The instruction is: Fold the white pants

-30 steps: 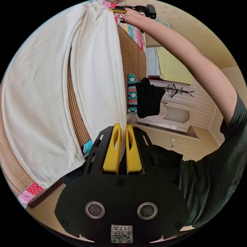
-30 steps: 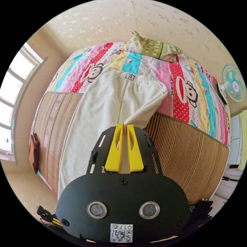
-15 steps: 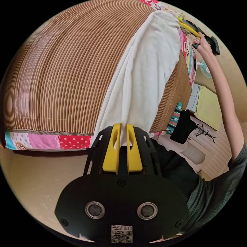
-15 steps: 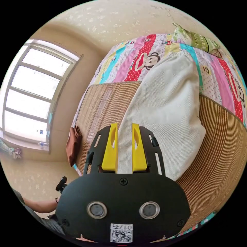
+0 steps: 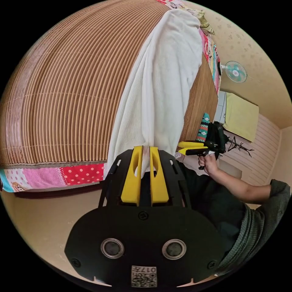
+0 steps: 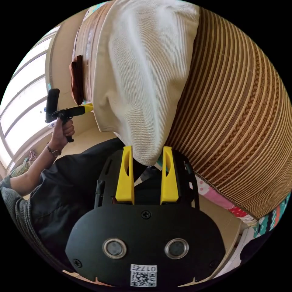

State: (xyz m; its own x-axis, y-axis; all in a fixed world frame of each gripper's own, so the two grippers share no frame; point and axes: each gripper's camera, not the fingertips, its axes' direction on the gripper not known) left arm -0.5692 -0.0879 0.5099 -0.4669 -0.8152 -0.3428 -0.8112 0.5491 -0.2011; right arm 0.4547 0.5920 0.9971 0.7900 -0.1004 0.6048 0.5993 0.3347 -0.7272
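Left gripper (image 5: pixel 145 148) clamped the white pants (image 5: pixel 158 91) hem at the bamboo mat (image 5: pixel 67 91) edge. Right gripper (image 6: pixel 147 149) jaws stood wide around the other hem.

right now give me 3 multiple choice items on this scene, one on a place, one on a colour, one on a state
1. Where do the white pants lie?
A. on the floor
B. on the woven mat, one end hanging past the bed edge
C. on a chair

2. What colour are the fingers of the right gripper?
A. yellow
B. blue
C. red

3. How is the left gripper set?
A. wide open, nothing in it
B. shut on the white pants
C. shut on a sock

Answers:
1 B, the cloth runs along the mat and droops over its edge.
2 A, both fingers are yellow.
3 B, its fingers pinch the cloth end between them.
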